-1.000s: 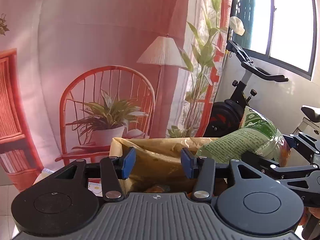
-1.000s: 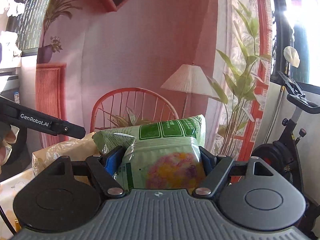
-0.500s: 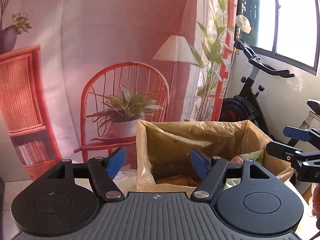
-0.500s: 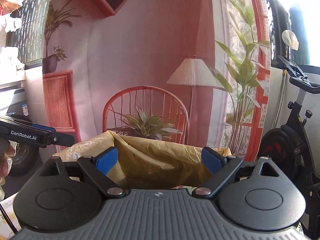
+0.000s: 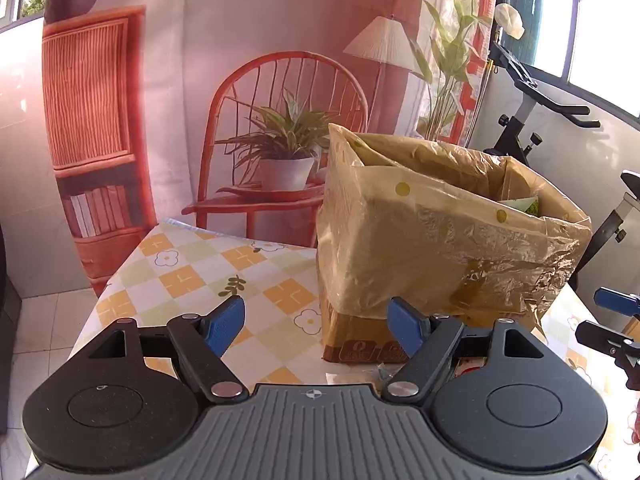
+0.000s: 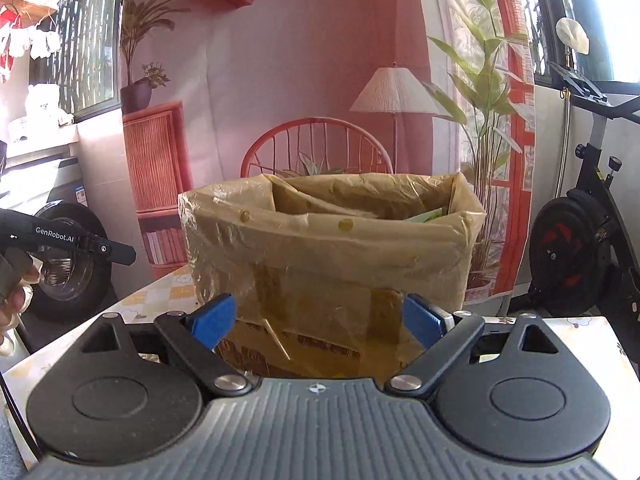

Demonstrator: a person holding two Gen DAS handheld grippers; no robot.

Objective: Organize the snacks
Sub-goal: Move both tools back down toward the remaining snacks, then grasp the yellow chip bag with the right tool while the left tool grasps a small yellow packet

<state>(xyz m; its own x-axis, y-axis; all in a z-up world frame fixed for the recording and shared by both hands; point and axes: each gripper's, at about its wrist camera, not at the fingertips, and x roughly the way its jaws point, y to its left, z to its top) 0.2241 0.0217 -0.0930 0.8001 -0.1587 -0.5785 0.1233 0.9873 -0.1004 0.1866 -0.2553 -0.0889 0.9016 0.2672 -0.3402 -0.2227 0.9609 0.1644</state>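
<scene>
- Tongs on the left (image 5: 316, 322), black with blue pads, are hanging released and empty low over the checked yellow-and-white floral surface (image 5: 192, 268), well spread; their right pad is sitting near the front left bottom corner of the box, while the left pad is standing over bare cloth.
- Sitting on that surface, the brown cardboard box lined with a crinkled translucent yellow plastic bag (image 5: 420, 248) is serving as the collecting bin: the liner is folded over its rim, probably to keep the mouth open for drops from above.
- Peeking above the far right inside edge, a green-and-white snack packet (image 5: 524, 203) is already lying in the box; the rest of the contents are hidden by the wall.
- Tongs on the right (image 6: 318, 320) are likewise gaping with nothing between the pads, held level and squarely facing the box's near wall, low by its base.
- Judging by both empty pairs, another snack probably needs fetching.
</scene>
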